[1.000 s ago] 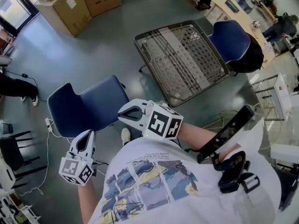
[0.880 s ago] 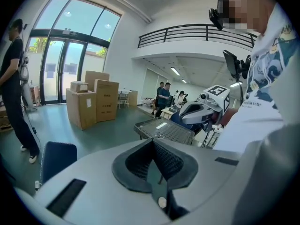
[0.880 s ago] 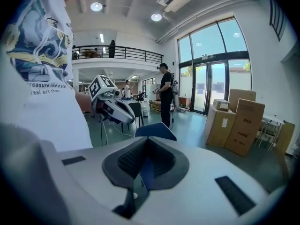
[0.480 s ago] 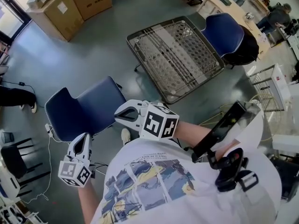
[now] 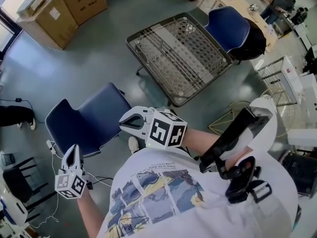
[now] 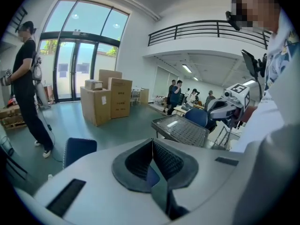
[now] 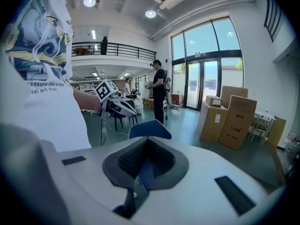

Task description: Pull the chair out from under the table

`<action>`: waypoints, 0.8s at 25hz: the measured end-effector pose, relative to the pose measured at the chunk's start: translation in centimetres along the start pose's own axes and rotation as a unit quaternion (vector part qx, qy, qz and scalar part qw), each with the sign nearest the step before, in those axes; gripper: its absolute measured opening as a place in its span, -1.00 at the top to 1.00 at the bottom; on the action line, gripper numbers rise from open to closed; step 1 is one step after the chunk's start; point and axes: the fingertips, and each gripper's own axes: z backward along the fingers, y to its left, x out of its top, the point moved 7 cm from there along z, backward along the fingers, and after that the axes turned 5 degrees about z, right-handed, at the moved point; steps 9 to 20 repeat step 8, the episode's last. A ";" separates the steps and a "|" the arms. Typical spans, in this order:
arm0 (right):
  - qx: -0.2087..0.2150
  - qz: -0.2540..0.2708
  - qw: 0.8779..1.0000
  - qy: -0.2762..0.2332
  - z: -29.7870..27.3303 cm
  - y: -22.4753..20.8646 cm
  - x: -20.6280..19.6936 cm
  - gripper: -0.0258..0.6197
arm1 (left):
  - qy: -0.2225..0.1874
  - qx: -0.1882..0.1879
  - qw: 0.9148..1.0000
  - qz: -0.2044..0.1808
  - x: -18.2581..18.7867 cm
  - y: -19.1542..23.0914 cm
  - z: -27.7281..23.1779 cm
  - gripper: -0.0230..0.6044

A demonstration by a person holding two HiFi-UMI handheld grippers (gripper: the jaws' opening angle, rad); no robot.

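A blue chair stands on the grey floor, apart from the wire-mesh table. A second blue chair sits at the table's far side. My left gripper is shut and empty, just off the near corner of the first chair's backrest. My right gripper is shut with nothing in it, beside the seat's near right edge. In the left gripper view the chair's back rises beyond the closed jaws, and the table lies further off. In the right gripper view the chair's back shows just past the closed jaws.
Cardboard boxes stand at the far left. A cable trails on the floor by the chair, near a black chair. A white wire rack is at the right. A person stands near the glass doors.
My left gripper has swung left and lower in the head view, off the seat's near edge toward the backrest corner. The right gripper has held its place.
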 end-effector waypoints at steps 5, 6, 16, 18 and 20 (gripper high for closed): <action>-0.014 -0.009 1.000 0.009 -1.2 -0.7 0.5 0.89 | 0.003 0.080 0.996 0.043 -0.6 8.4 0.8 0.89; -0.016 -0.010 1.000 0.010 -1.5 -0.8 0.7 0.89 | 0.009 0.096 0.994 0.049 -0.9 10.1 1.1 0.89; -0.020 -0.012 1.000 0.012 -2.0 -1.0 1.0 0.89 | 0.023 0.129 0.990 0.061 -1.5 13.4 1.5 0.80; -0.020 -0.012 1.000 0.012 -2.0 -1.0 1.0 0.89 | 0.023 0.129 0.990 0.061 -1.5 13.4 1.5 0.80; -0.020 -0.012 1.000 0.012 -2.0 -1.0 1.0 0.89 | 0.023 0.129 0.990 0.061 -1.5 13.4 1.5 0.80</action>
